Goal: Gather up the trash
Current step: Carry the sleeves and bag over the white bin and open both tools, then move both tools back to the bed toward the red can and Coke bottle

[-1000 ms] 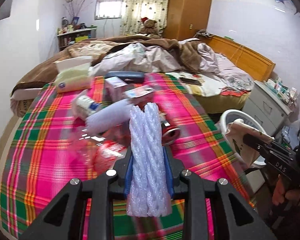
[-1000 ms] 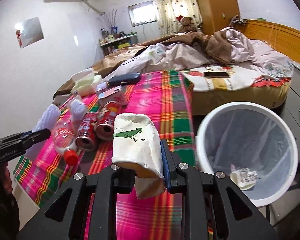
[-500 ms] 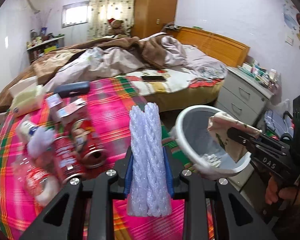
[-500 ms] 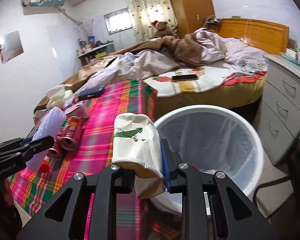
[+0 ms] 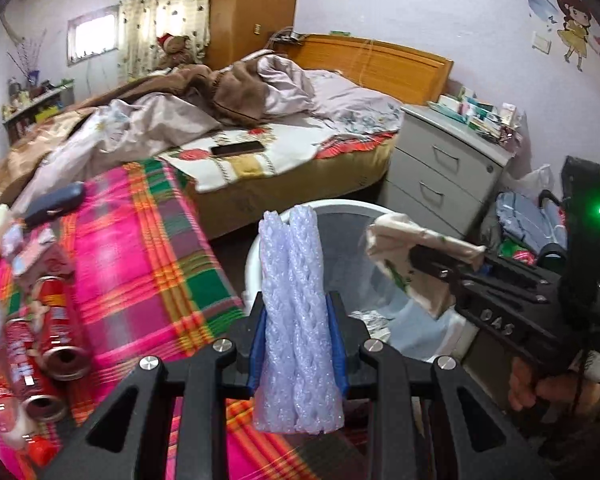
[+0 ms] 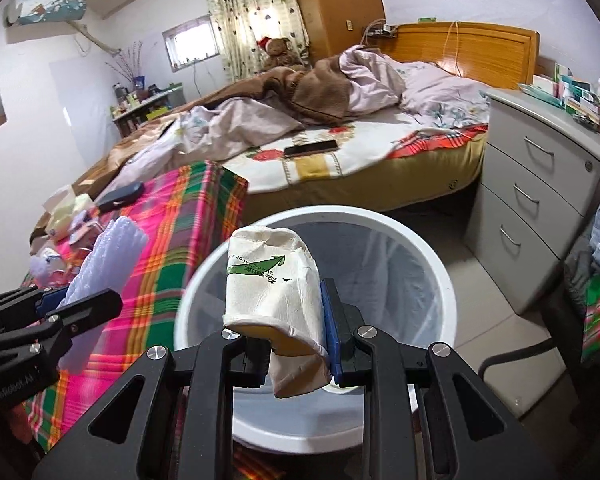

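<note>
In the left wrist view, a roll of bubble wrap (image 5: 296,312) is being held upright at lower centre by the left claw (image 5: 298,344), its blue pads pressed against both sides of the roll. Behind the roll, at centre, a white bin (image 5: 256,256) is being shown, partly covered by the wrap. At centre right, a crushed paper cup (image 5: 404,248) is being gripped by the right claw (image 5: 448,268), held over the bin's opening, with a hand (image 5: 540,388) seen at lower right. At the left edge, red cans (image 5: 56,332) are lying on the plaid-covered worktop (image 5: 148,248), with a dark case (image 5: 54,202) farther up at the left. A phone (image 5: 236,148) is lying on the bed (image 5: 300,152) in the upper middle, and a grey drawer unit (image 5: 444,168) is standing at right.

In the right wrist view, the paper cup (image 6: 274,292) is being clamped at centre by the right claw (image 6: 296,344), narrowed on its crumpled base, a green arrow print facing the lens. Directly behind and below it, the bin (image 6: 432,268) is being seen with a clear liner inside. At lower left, the left claw (image 6: 66,308) is being seen from the side, closed on the bubble wrap (image 6: 108,252), above the worktop's (image 6: 172,216) edge and just beside the bin's rim.
</note>
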`<state>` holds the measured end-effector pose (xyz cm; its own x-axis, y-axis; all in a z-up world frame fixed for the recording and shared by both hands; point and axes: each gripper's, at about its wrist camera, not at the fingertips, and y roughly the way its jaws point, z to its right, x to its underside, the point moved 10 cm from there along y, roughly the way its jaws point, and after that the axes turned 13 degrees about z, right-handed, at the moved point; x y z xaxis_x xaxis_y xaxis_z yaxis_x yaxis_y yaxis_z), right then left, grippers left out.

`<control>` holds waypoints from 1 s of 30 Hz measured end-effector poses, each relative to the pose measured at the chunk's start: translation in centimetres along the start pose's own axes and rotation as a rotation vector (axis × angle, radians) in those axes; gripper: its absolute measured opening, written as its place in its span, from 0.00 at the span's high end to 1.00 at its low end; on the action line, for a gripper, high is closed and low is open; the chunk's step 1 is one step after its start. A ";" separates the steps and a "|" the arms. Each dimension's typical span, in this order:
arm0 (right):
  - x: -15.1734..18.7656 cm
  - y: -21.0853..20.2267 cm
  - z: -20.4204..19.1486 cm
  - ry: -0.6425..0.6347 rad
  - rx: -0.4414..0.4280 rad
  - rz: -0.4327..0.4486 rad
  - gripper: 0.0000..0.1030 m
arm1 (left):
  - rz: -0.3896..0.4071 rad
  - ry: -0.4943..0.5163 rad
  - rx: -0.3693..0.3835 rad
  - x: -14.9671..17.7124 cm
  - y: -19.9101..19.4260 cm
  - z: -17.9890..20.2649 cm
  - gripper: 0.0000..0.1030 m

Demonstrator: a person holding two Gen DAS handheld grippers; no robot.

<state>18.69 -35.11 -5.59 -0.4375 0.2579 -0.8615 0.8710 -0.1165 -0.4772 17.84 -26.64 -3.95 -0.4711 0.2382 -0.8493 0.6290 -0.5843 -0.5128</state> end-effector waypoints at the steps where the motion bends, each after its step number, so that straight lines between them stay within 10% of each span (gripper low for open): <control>1: 0.2 0.1 0.3 -0.002 0.006 -0.007 0.78 | -0.005 -0.004 0.011 0.1 0.4 0.4 0.72; 11: 1.7 2.2 2.8 -0.003 0.052 -0.087 0.77 | -0.070 -0.008 0.025 1.3 3.7 2.1 0.70; 14: 2.0 2.2 3.2 0.004 0.054 -0.102 0.73 | -0.062 0.005 0.017 1.4 3.8 2.2 0.53; 19: 2.3 2.0 3.9 0.022 0.070 -0.106 0.44 | -0.051 -0.030 -0.004 1.3 3.6 1.4 0.42; 30: 1.9 1.0 3.3 0.035 0.053 -0.073 0.44 | -0.033 -0.065 -0.059 1.5 1.7 -0.7 0.37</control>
<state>18.01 -37.86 -8.22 -0.4901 0.3008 -0.8181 0.8239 -0.1465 -0.5475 18.61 -26.78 -6.23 -0.5305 0.2043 -0.8227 0.6470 -0.5295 -0.5486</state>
